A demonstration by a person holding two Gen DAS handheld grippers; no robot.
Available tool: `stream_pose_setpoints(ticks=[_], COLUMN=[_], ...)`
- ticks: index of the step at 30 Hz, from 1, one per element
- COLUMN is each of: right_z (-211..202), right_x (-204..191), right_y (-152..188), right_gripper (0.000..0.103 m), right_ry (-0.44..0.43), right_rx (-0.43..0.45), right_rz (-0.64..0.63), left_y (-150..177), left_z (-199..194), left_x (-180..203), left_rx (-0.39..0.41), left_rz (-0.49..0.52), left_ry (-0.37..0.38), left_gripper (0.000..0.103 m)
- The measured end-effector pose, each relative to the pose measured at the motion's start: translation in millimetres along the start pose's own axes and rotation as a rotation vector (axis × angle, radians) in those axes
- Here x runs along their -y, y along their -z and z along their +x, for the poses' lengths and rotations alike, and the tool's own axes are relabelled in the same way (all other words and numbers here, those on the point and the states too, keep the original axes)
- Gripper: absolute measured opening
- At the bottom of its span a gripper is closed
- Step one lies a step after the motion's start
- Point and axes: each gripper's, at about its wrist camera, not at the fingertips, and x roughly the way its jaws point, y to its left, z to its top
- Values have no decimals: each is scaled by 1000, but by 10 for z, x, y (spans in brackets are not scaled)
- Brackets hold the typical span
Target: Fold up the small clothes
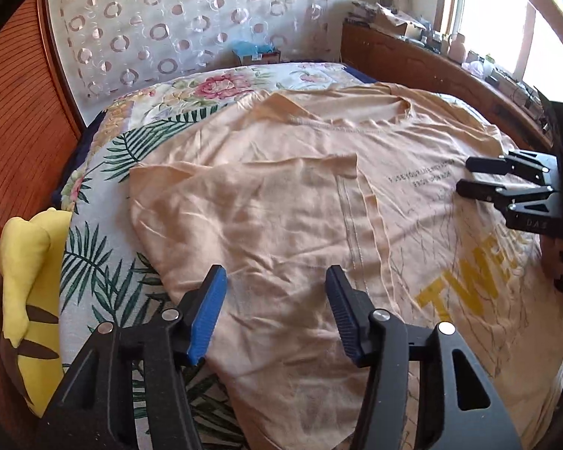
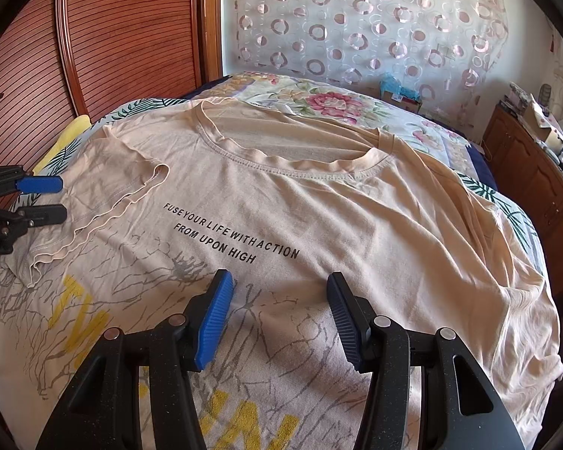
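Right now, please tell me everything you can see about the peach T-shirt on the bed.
The peach T-shirt lies front up, spread over the floral bedsheet. It looks like thin, wrinkled cotton with a ribbed round collar. Black text reads FUSE YOUR LIFE WITH ACTION FROM UPON HIGH, above grey crack lines and large yellow letters. One sleeve is folded inward over the chest; the other sleeve lies spread out. Neither hand-held gripper grips it.

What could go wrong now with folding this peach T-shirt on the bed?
1. The folded-in sleeve lies loose and wavy, and the open left gripper hangs just beside it; a brush could flip it back.
2. The other sleeve drapes toward the bed edge, so the T-shirt may slide when pulled.
3. Wrinkles near the collar could get folded in. The right gripper is open, holding nothing.
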Motion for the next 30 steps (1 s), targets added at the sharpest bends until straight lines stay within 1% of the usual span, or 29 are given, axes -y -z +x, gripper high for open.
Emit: stream_pose_setpoints(ticks=[3,5,6,7,9,10,11,12,15,17,21,26,30], right_z=[1,0,-2,-6,-23,-52,-120,-193,-407,-575,-893,-1185,-1281], right_x=[-4,-5,-6,-8,-14,-12,-5,1,119,270,764,1542,2013], right_y=[-2,1,2,2,8,13,21,33,79,146,367,729,971], right_gripper=[54,54,54,54,55,55,54,54,54,54,54,54,54], right_ry=[4,9,12,14,28,43,59,56,57,74,149,236,279], right_rx=[1,2,2,3,8,18,50,75,106,122,121,89,71], right_rz=[-2,-5,-6,-7,-9,-5,2,1,6,9,52,185,263], left_y=[29,42,49,67,70,69,65,68,65,62,61,55,47], left_z=[14,11,13,18,20,17,22,17,25,25,27,28,28], left_x=[33,34,39,40,37,33,41,43,70,74,73,55,63], left_rx=[10,18,24,36,35,34,33,31,29,27,27,25,25], left_rz=[13,12,12,13,11,9,10,12,19,19,19,15,19], left_ry=[-2,-2,-3,-6,-3,0,2,5,5,4,3,7,0], left_gripper=[62,63,66,72,73,74,75,76,78,79,79,80,80])
